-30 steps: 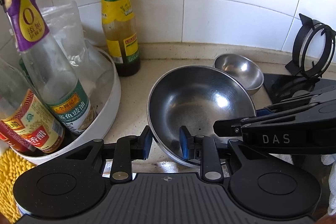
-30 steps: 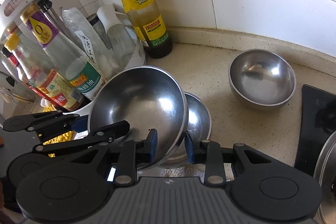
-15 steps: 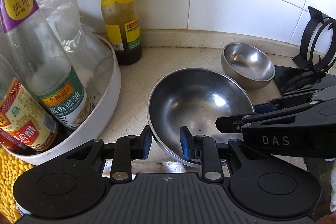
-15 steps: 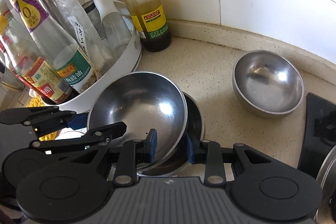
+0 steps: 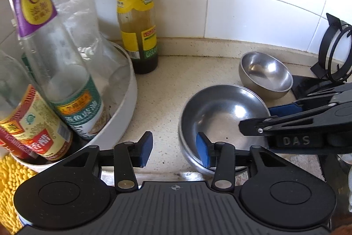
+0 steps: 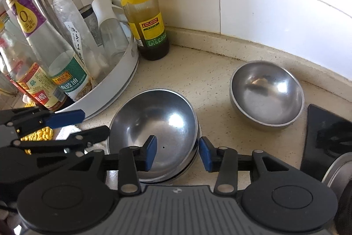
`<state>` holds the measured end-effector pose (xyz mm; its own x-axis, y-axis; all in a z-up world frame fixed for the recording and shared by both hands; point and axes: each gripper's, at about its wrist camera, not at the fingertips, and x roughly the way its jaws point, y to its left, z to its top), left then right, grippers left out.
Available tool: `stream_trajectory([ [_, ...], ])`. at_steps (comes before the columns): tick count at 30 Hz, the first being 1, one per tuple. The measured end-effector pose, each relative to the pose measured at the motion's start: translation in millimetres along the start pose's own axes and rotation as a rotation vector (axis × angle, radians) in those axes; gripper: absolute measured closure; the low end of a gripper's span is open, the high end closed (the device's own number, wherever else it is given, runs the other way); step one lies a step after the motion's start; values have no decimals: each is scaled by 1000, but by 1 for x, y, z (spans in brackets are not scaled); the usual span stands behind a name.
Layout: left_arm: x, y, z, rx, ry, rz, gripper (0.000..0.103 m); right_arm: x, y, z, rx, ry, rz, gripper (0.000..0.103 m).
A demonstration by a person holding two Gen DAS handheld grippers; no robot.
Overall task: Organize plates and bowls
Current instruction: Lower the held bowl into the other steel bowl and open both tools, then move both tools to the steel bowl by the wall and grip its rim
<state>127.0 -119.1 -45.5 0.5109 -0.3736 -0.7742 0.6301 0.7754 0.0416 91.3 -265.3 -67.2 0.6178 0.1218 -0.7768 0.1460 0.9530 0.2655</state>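
Left gripper (image 5: 174,149) now spread, right gripper (image 6: 177,152) too, released bowl (image 6: 154,124) seemingly nested.

nested bowls (image 6: 154,122) – front | single bowl (image 6: 267,94) – right-behind | bottle tray (image 6: 114,89) – left

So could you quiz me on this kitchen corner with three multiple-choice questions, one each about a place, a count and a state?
1. Where does the green-capped sauce bottle stand?
A. in the white tray
B. on the counter beside the white tray
C. inside a bowl

2. How many steel bowls sit apart from the nested bowls?
A. one
B. two
C. three

3. How are the two tools?
A. both open
B. both shut
C. one shut

Answers:
1 B, its base rests on the speckled counter outside the tray's wall.
2 A, only the lone bowl.
3 A, the left tool and right tool show wide gaps.
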Motion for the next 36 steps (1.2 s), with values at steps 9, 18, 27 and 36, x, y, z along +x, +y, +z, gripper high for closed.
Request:
stream_trajectory([
  [9,-17,-3,7,11,-38,30,45,-21,-15,-2,0,-54,-47,54],
  [18,-25,-41,16,103,-62,24,41,-43,-32,-12,-5,-111,-156,54],
  [27,-14,-75,26,144,-70,11,38,-63,-52,-17,-17,-174,-295,52],
  [36,3,-96,31,169,-50,4,36,-59,-69,-13,-18,-196,-342,48],
])
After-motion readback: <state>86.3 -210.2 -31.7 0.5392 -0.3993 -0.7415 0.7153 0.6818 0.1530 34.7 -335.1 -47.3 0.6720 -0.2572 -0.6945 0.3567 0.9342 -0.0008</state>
